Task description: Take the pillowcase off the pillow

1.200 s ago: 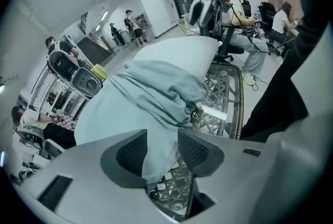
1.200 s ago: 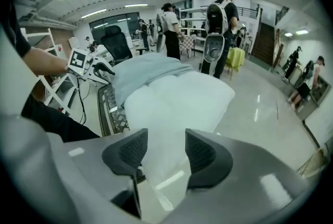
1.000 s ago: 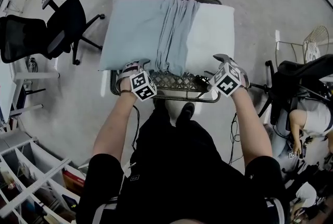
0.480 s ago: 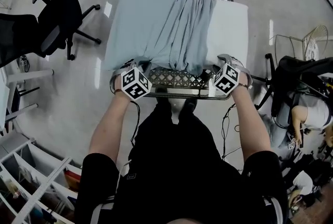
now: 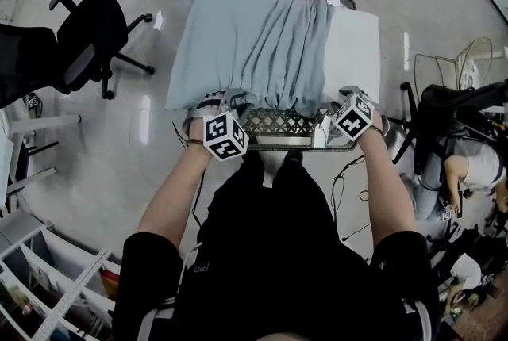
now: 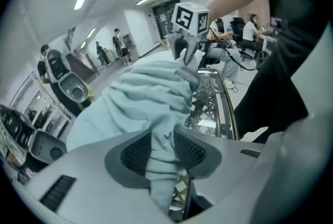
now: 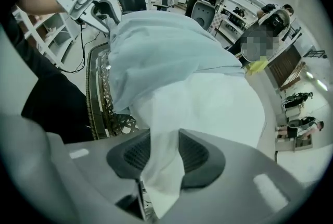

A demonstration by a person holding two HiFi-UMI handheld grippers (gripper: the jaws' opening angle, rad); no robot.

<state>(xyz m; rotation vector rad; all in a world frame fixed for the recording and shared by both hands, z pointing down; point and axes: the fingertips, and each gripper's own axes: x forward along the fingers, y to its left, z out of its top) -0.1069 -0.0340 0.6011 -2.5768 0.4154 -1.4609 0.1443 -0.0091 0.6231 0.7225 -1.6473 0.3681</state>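
a: since a second ago both grippers have reached the near edge of the pillow (image 5: 355, 46). left gripper (image 6: 162, 152): jaws, just reopened somewhat, pinch a fold of the pillowcase (image 5: 246, 46).
b: right gripper (image 7: 165, 152): jaws, just narrowing, clamp the bare pillow corner. lattice table (image 5: 278, 125) beneath; open floor (image 5: 143, 133) around; office chair (image 5: 95, 30) at left.

In the head view, the pillowcase (image 5: 238, 46) hides the pillow's (image 5: 353, 46) left part, and the pillow covers most of the table (image 5: 278, 124). The left edge cuts off an office chair (image 5: 24, 62), and the right edge a seated person (image 5: 468, 173).
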